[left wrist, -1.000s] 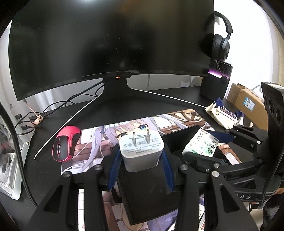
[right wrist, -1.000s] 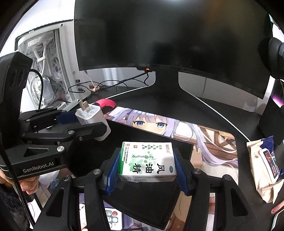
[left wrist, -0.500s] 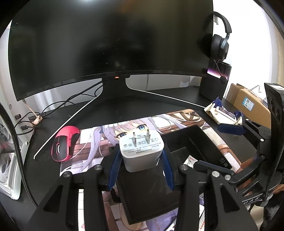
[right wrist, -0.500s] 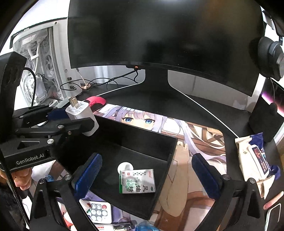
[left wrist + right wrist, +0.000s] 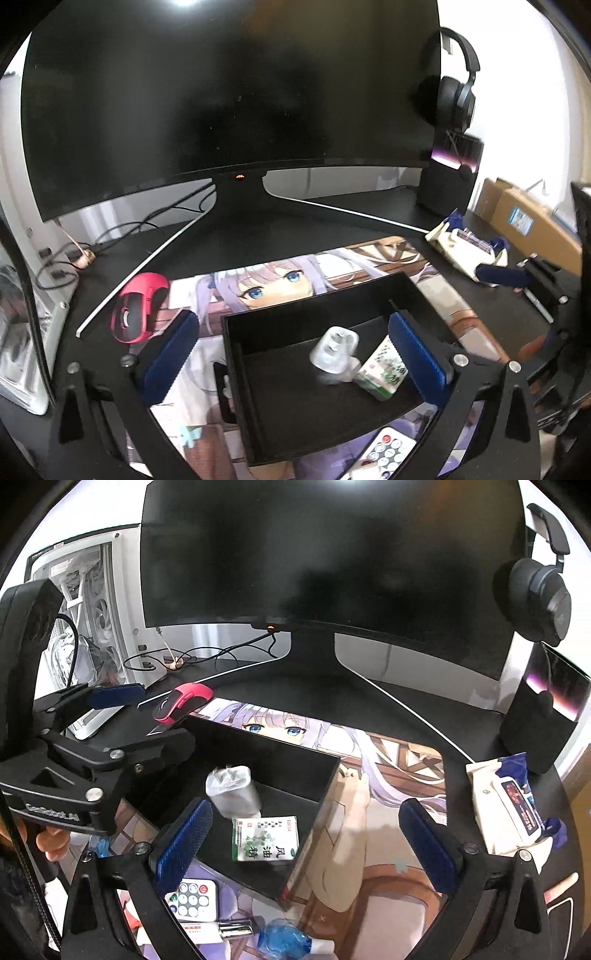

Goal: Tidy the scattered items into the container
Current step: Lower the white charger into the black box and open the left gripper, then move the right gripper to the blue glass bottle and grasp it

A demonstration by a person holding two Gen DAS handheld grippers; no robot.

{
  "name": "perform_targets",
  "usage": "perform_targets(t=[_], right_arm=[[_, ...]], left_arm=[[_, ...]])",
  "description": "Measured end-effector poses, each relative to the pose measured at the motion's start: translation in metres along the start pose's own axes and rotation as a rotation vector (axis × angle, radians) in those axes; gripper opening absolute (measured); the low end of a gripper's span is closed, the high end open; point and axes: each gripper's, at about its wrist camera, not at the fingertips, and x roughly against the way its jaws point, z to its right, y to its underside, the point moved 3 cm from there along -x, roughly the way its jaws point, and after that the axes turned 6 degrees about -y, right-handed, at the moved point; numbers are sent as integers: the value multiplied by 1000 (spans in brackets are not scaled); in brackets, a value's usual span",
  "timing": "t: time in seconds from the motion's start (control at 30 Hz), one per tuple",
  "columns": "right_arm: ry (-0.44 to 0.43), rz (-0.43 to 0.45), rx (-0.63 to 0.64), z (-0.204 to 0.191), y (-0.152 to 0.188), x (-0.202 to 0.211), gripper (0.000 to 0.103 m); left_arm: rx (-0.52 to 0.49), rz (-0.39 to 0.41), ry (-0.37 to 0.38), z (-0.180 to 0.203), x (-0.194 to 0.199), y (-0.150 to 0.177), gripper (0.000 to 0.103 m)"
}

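The left gripper [image 5: 295, 354] has just dropped the charger [image 5: 334, 349] into the box [image 5: 236, 369] beside the carton [image 5: 384, 369]; both grippers' jaws gape empty, so the remote [image 5: 192, 899] comes next.

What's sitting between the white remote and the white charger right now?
In the right wrist view, the green-and-white medicine box lies between them, flat on the black tray's floor. The charger is beyond it; the remote sits outside the tray's near wall.

Charger [image 5: 334, 350] motion-blurred, prongs unclear. Remote [image 5: 384, 452] cut by bottom edge, left wrist view. Left gripper [image 5: 147, 716] hides tray's [image 5: 295, 764] far-left corner.
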Motion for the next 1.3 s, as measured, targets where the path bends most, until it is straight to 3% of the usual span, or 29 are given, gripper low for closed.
perform_targets(t=[0.67,1.3], right_arm=[[28,-5,-15,-2,22,22,103],[66,-39,-57,-4,63,23,103]], left_arm=[[45,-1,-50,-26,31,30,103],[36,-26,-40,-11,46,70,103]])
